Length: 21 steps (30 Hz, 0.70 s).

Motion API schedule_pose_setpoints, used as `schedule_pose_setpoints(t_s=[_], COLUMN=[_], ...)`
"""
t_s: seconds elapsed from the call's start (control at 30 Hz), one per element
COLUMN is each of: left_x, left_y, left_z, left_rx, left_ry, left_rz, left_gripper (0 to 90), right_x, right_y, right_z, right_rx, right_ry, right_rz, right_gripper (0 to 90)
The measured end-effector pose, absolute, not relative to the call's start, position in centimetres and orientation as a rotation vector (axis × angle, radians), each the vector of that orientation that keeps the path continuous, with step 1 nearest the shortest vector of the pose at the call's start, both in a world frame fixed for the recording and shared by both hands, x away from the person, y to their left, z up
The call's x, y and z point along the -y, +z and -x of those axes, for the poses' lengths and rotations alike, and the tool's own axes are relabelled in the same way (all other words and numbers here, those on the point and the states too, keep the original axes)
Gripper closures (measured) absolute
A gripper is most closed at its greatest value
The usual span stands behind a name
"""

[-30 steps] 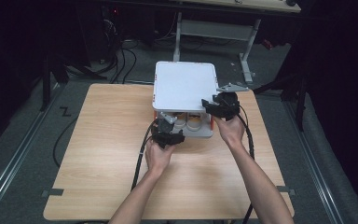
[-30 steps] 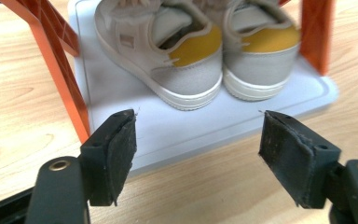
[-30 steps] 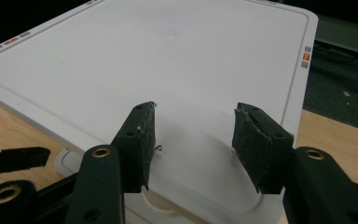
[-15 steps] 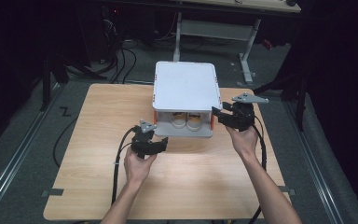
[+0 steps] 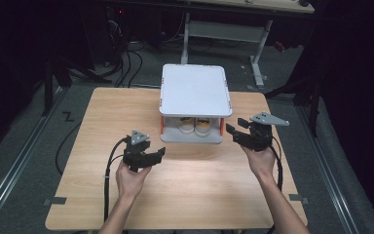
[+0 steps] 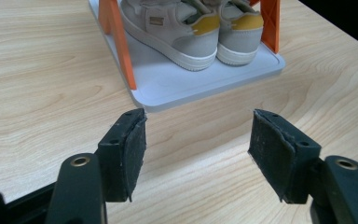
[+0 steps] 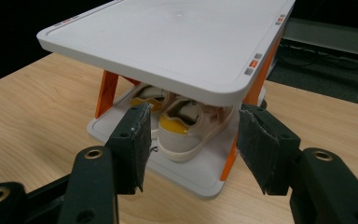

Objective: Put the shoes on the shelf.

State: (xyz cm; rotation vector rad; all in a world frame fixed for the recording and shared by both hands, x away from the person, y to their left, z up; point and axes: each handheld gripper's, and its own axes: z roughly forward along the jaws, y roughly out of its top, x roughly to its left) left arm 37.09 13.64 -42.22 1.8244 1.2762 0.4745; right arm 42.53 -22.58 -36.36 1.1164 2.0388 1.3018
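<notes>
A white two-shelf rack (image 5: 195, 90) with orange posts stands at the table's far middle. A pair of beige sneakers (image 5: 195, 126) with yellow heels sits on its lower shelf (image 6: 168, 84), heels facing me. My left gripper (image 5: 158, 155) hovers over the table to the front left of the rack, its jaws narrowed a little, open and empty. In the left gripper view the left gripper (image 6: 196, 154) points at the sneakers (image 6: 191, 28). My right gripper (image 5: 231, 131) stands by the rack's front right corner, its jaws just widening, with nothing between them. The right gripper (image 7: 191, 144) faces the sneakers (image 7: 182, 126).
The wooden table (image 5: 199, 190) has bare boards in front of the rack and on both sides. Black cables (image 5: 108, 170) trail from the grippers toward me. Beyond the table, a desk frame (image 5: 224, 29) and floor cables (image 5: 126, 53) lie in the dark.
Both hands have drawn back from the rack. The left gripper moved left and toward me, the right gripper moved right and toward me. The sneakers stay on the lower shelf.
</notes>
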Motion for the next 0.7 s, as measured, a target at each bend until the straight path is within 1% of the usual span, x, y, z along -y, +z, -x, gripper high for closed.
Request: schedule_pose_setpoints(t_s=[0.1,0.2,0.23,0.33,0.57,0.7], left_x=[-13.9,-14.6,-14.6,-14.7,-15.8,-17.0], left_y=[-42.4,-42.8,-42.9,-43.1,-44.1,-44.9], left_z=[-36.9,-36.8,-36.8,-36.6,-35.9,-35.4], left_rx=[-1.28,-1.314,-1.313,-1.31,-1.312,-1.33], left_ry=[0.473,0.395,0.39,0.394,0.421,0.395], left_rz=[-1.827,-1.798,-1.79,-1.772,-1.795,-1.76], left_gripper=[36.0,37.1,37.1,36.4,34.6,32.0], right_x=[23.1,24.4,24.8,25.9,28.1,28.6], right_y=[-36.7,-37.5,-37.7,-38.3,-40.6,-41.9], right_z=[-41.9,-41.0,-40.8,-40.2,-38.7,-37.8], right_rx=[-2.028,-2.035,-2.037,-2.04,-2.038,-2.03], right_ry=[1.305,1.323,1.331,1.336,1.319,1.299], right_rz=[-1.113,-1.166,-1.183,-1.218,-1.269,-1.265], right_gripper=[44.0,44.7,44.9,45.4,45.3,45.7])
